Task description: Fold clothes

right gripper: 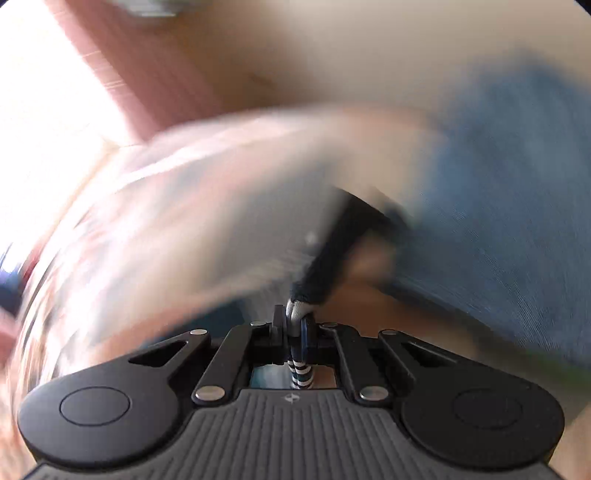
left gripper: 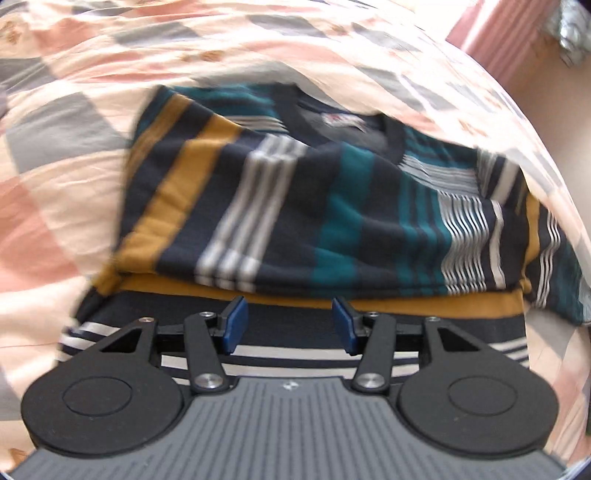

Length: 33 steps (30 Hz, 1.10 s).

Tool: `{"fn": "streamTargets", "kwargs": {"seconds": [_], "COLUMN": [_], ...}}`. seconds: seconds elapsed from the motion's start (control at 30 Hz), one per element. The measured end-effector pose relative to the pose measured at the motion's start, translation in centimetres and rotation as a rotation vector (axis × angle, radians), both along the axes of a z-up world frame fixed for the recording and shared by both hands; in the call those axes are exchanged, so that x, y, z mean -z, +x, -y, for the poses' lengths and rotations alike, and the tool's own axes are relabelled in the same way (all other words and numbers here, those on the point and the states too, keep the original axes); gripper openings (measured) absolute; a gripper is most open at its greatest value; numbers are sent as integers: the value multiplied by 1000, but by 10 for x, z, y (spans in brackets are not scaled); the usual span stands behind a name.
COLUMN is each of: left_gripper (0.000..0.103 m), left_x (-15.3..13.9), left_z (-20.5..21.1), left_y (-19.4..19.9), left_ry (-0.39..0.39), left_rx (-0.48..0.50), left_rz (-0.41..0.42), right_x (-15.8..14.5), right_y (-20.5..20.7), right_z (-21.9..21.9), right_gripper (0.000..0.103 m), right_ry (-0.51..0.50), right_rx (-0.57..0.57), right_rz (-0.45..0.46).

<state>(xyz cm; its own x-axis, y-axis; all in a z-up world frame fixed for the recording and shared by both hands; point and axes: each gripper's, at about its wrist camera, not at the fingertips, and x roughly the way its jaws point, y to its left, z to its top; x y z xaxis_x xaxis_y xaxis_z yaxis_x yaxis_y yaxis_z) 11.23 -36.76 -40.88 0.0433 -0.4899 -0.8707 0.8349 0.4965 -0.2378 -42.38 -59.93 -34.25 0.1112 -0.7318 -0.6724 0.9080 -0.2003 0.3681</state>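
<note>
A striped sweater (left gripper: 295, 206) in navy, mustard, teal and white lies on the bed, partly folded, its V-neck collar at the far side. My left gripper (left gripper: 290, 325) hovers open just above the sweater's near hem, with nothing between its blue pads (left gripper: 234, 323). In the right wrist view, which is badly motion-blurred, my right gripper (right gripper: 295, 325) is shut on a bunched striped piece of the sweater (right gripper: 301, 306). A dark strip of the fabric stretches away from the fingers. The striped edge also hangs down behind the jaws.
A bedsheet (left gripper: 74, 155) checked in pink, grey and cream covers the bed around the sweater. A pink curtain (left gripper: 491, 33) hangs at the far right. Blurred blue denim (right gripper: 509, 206), seemingly a person's leg, fills the right of the right wrist view.
</note>
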Motion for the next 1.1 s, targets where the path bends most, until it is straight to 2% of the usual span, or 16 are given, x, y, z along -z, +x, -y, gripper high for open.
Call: {"fn": "streamTargets", "kwargs": {"seconds": [0.07, 0.17, 0.2, 0.27, 0.33, 0.4, 0.47, 0.53, 0.57, 0.63, 0.7, 0.83, 0.97, 1.1], "left_gripper": [54, 54, 54, 54, 54, 54, 54, 55, 55, 56, 58, 68, 69, 69], "left_x": [-5, -14, -17, -24, -29, -30, -24, -13, -7, 3, 11, 26, 46, 70], "left_z": [-12, -36, -45, -64, -84, -101, -115, -125, -128, -130, -130, -111, -86, -70], "left_y": [18, 49, 60, 80, 101, 120, 139, 155, 162, 170, 176, 184, 193, 200], "left_ry": [2, -17, -26, -40, -48, -48, -31, -3, 7, 12, -5, -57, -79, -111], "left_rx": [-39, -101, -120, -157, -185, -208, -227, -246, -248, -252, -248, -251, -280, -357], "left_rz": [-12, -54, -65, -74, -68, -59, -54, -63, -73, -93, -127, -225, -341, -483], "right_x": [-48, -102, -111, -116, -107, -86, -46, 7, 32, 62, 70, 57, 54, 59], "right_y": [65, 178, 218, 294, 369, 436, 494, 536, 547, 545, 520, 439, 372, 330], "right_z": [-22, -66, -81, -110, -139, -170, -197, -212, -218, -228, -232, -206, -177, -151], "right_gripper": [7, 7, 7, 7, 7, 7, 10, 39, 39, 40, 48, 50, 50, 52], "right_ry": [-149, -349, -398, -467, -501, -499, -447, -279, -205, -109, -71, -30, -14, -15], "right_rx": [-182, -487, -591, -793, -957, -1101, -1236, -1333, -1360, -1384, -1344, -1167, -1013, -943], "right_rz": [-117, -210, -221, -187, -162, -151, -213, -315, -358, -402, -407, -487, -592, -751]}}
